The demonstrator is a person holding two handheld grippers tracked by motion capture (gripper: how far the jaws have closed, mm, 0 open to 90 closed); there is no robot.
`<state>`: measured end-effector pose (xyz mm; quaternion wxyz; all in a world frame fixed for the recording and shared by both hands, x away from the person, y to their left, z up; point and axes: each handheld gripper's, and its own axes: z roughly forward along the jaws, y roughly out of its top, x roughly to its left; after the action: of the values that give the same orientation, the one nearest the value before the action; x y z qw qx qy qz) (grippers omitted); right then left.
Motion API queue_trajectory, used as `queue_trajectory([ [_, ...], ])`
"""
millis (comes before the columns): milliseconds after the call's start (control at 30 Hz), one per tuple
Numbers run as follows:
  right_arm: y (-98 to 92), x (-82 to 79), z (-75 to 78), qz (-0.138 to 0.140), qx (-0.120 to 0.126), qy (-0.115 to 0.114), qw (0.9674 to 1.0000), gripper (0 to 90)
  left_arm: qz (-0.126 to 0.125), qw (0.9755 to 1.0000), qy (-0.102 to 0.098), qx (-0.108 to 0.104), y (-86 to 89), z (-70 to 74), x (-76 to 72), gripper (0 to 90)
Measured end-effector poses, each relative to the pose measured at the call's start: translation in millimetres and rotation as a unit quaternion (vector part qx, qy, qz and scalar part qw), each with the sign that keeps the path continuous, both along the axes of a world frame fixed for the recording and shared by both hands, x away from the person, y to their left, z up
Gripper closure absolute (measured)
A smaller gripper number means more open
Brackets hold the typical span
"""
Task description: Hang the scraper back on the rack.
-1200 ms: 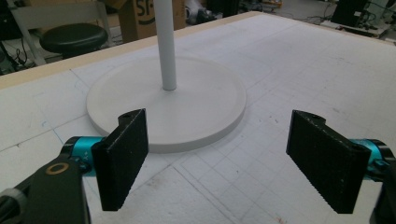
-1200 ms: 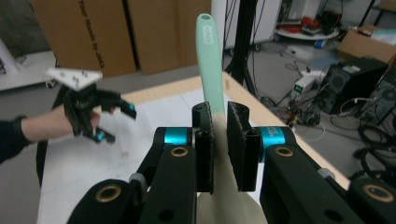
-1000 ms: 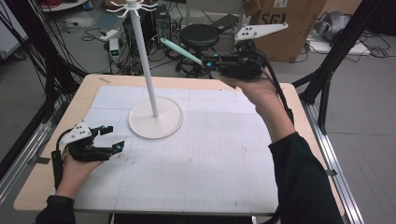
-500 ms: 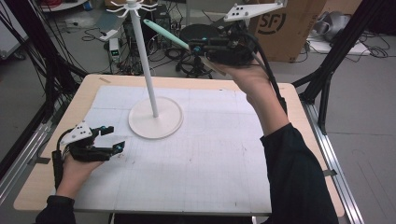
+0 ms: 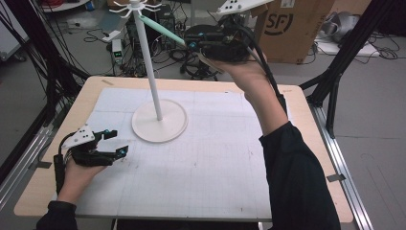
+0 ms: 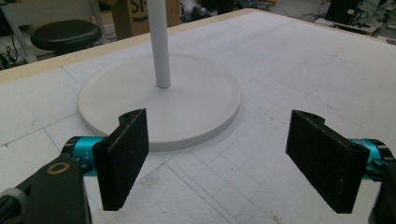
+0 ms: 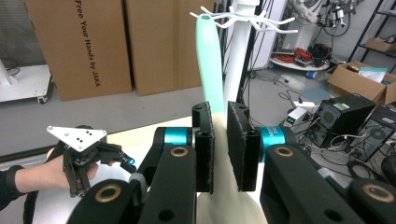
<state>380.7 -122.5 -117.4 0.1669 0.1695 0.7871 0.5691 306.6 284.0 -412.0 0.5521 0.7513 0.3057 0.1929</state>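
Note:
A white rack stands on the table mat, with a round base (image 5: 159,125), a thin pole (image 5: 149,67) and hooks (image 5: 135,6) at its top. My right gripper (image 5: 192,44) is raised behind the table, shut on a utensil with a cream blade. Its mint-green handle (image 5: 163,29) slants up to the pole just under the hooks. In the right gripper view the handle (image 7: 208,60) rises from between the shut jaws to the hooks (image 7: 243,16). My left gripper (image 5: 118,142) rests low on the mat, open and holding nothing, with the base (image 6: 187,93) ahead of it.
The white gridded mat (image 5: 215,158) covers most of the wooden table. Behind the table are a cardboard box (image 5: 297,28), a black stool, cables and electronics on the floor. Black frame legs (image 5: 335,72) stand at the right.
My right gripper has risen and moved left toward the rack's top, carrying the utensil; the handle's tip now reaches the pole under the hooks. The left gripper has stayed in place.

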Motion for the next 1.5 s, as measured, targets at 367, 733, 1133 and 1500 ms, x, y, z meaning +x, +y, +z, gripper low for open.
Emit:
queue_trajectory([
  [367,0.7,3.5,-2.1,-0.012,-0.005,-0.002,0.9999,81.5,-0.002,1.0,0.001,0.002,-0.4,-0.7,0.2,22.0],
  [733,1.1,2.6,-3.0,-0.014,-0.008,-0.008,0.9998,81.5,-0.002,1.0,0.003,0.003,-0.5,-1.0,0.0,22.1],
  [1133,4.0,8.7,-7.7,-0.032,-0.019,-0.007,0.9993,81.4,-0.002,1.0,0.004,0.004,-0.4,-1.6,0.0,22.1],
  [1500,13.9,17.2,-16.5,-0.043,-0.031,0.004,0.9986,81.2,-0.003,1.0,0.006,0.002,-0.3,-2.0,-1.0,22.1],
])
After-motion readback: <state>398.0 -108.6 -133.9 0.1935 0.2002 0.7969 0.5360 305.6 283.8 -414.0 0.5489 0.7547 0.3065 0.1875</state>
